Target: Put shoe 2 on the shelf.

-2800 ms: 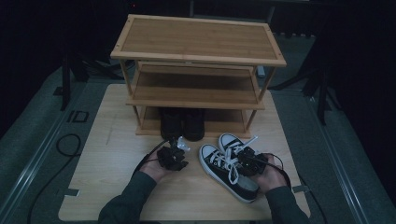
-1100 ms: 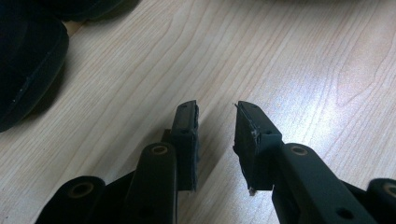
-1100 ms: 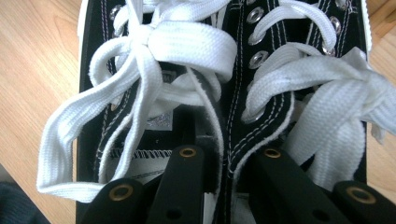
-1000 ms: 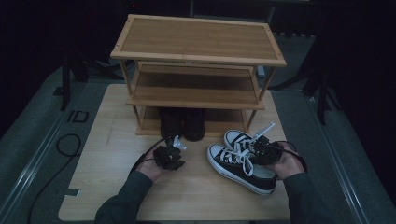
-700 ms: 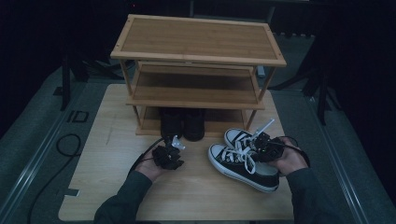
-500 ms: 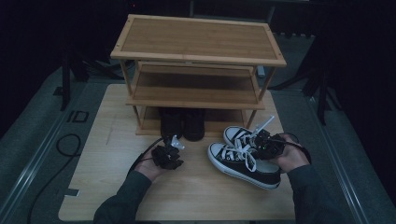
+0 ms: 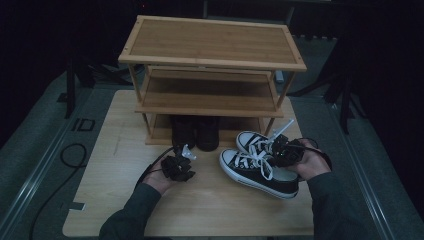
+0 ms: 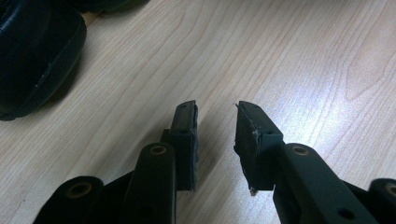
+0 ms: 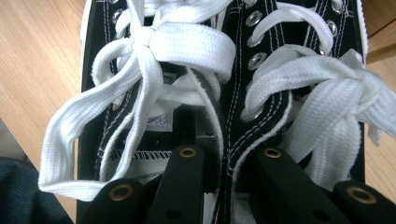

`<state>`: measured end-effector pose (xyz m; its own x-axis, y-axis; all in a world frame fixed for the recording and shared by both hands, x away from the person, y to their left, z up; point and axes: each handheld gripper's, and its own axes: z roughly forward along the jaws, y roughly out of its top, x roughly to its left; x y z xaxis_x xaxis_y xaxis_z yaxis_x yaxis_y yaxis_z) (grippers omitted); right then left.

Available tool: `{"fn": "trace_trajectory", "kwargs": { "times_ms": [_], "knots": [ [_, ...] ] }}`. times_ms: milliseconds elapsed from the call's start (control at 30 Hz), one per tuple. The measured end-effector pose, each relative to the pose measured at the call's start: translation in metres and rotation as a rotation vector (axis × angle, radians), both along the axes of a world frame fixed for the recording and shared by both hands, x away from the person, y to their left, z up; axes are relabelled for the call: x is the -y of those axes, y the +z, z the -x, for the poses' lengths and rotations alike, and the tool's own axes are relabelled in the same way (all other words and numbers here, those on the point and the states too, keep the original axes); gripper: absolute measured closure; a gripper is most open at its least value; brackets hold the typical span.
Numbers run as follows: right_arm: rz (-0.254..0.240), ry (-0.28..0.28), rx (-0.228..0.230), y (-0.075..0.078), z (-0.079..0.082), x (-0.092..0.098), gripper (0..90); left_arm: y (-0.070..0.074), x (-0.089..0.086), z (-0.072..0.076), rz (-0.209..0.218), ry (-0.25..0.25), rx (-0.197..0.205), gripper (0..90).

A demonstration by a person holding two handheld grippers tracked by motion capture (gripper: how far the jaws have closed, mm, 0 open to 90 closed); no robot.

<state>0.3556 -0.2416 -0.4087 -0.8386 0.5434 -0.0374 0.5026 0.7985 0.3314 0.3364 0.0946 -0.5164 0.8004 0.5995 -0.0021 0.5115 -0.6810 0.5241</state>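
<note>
A pair of black sneakers with white laces (image 7: 255, 170) is at the right of the wooden table (image 7: 115, 200), toes pointing left. My right gripper (image 7: 282, 151) is shut on them. In the right gripper view its jaws (image 9: 226, 156) reach one into each sneaker and pinch the two inner walls together, with the left sneaker (image 9: 140, 93) beside the right sneaker (image 9: 299, 60). My left gripper (image 7: 182, 156) rests low over the table's middle. The left gripper view has it (image 8: 215, 112) open, with bare wood between the pads.
A three-tier wooden shoe rack (image 7: 210, 55) stands at the back of the table. A pair of dark shoes (image 7: 197, 132) sits under its lowest shelf; one toe (image 8: 32, 51) is near my left gripper. A cable (image 7: 65, 155) lies on the floor at left.
My right gripper has lifted the pair of sneakers a little and carried it right, turning the toes from the rack toward the left. The left gripper stayed put.
</note>
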Motion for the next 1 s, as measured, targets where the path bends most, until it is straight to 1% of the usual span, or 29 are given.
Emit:
{"fn": "trace_trajectory", "kwargs": {
  "times_ms": [100, 233, 333, 433, 467, 533, 633, 667, 700, 733, 867, 1000],
  "knots": [
    [-0.004, 0.016, 0.004, 0.002, -0.001, -0.002, 85.8, 0.0, -0.001, 0.0, 0.004, 0.004, -0.002, 68.9],
    [-0.029, 0.039, 0.005, 0.007, -0.003, -0.004, 85.8, 0.0, -0.003, 0.0, 0.0, 0.005, 0.0, 68.9],
    [-0.027, 0.066, 0.025, 0.012, -0.003, -0.007, 85.9, 0.0, -0.004, 0.001, 0.003, 0.009, 0.0, 68.9],
    [-0.03, 0.077, 0.029, 0.015, -0.004, -0.008, 85.8, 0.001, -0.005, 0.001, -0.001, 0.009, 0.0, 68.9],
    [-0.033, 0.091, 0.033, 0.017, -0.005, -0.01, 85.8, 0.001, -0.006, 0.001, 0.0, 0.009, 0.001, 68.8],
    [-0.038, 0.096, 0.032, 0.02, -0.006, -0.011, 85.8, 0.001, -0.008, 0.001, 0.007, 0.018, 0.002, 68.6],
    [-0.044, 0.121, 0.032, 0.023, -0.008, -0.012, 85.8, 0.003, -0.012, 0.0, 0.014, 0.03, 0.005, 68.5],
    [-0.044, 0.131, 0.031, 0.024, -0.009, -0.013, 85.8, 0.004, -0.014, 0.0, 0.006, 0.026, 0.006, 68.5],
    [-0.044, 0.144, 0.031, 0.026, -0.009, -0.013, 85.8, 0.004, -0.015, 0.0, 0.01, 0.032, 0.006, 68.5],
    [-0.043, 0.154, 0.033, 0.027, -0.009, -0.014, 85.8, 0.004, -0.017, 0.0, 0.005, 0.031, 0.008, 68.5],
    [-0.057, 0.179, 0.036, 0.032, -0.011, -0.016, 85.8, 0.004, -0.021, 0.0, 0.014, 0.046, 0.006, 68.5],
    [-0.072, 0.205, 0.037, 0.037, -0.012, -0.02, 85.7, 0.004, -0.023, 0.0, 0.012, 0.05, 0.006, 68.5]
  ]
}}
